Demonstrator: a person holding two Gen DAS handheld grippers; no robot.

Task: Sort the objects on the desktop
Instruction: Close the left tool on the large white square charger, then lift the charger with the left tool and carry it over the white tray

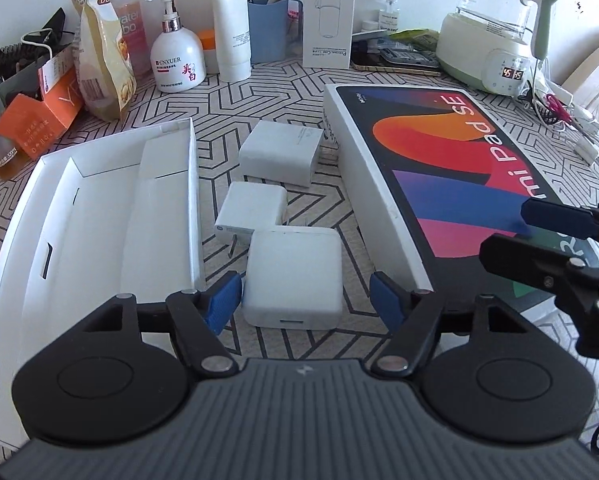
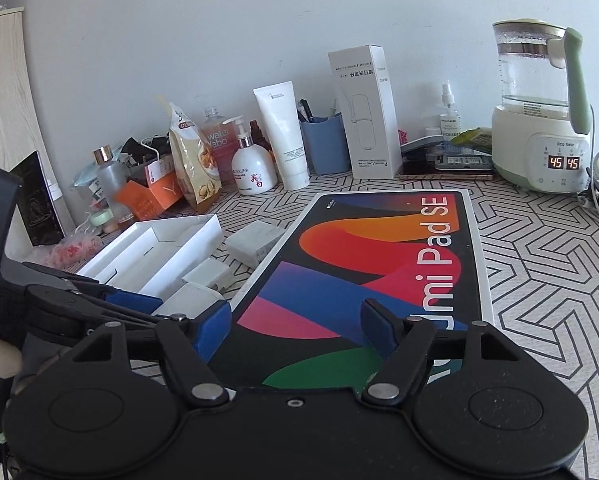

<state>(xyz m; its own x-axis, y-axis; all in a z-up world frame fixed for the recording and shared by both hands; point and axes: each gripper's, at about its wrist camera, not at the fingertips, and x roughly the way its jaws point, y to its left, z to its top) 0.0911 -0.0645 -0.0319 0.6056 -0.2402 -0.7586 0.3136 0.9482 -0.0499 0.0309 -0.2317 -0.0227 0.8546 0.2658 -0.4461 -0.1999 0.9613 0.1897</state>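
Three white chargers lie in a row on the patterned tabletop: the far charger (image 1: 279, 152), the middle charger (image 1: 253, 208) and the near charger (image 1: 291, 276). My left gripper (image 1: 303, 304) is open, its blue fingers on either side of the near charger; a gap shows on the right side. To the left sits an open white box tray (image 1: 191, 184) with empty compartments. On the right lies the colourful tablet box (image 1: 439, 184). My right gripper (image 2: 295, 328) is open above the near end of the tablet box (image 2: 359, 272), with nothing between its fingers.
Bottles, a snack bag (image 1: 99, 60), a blue pen cup (image 1: 267, 28) and a tall white carton (image 1: 329, 12) line the back wall. A kettle on its base (image 2: 539, 120) stands at the back right, with cables beside it. An orange carton (image 1: 39, 116) sits far left.
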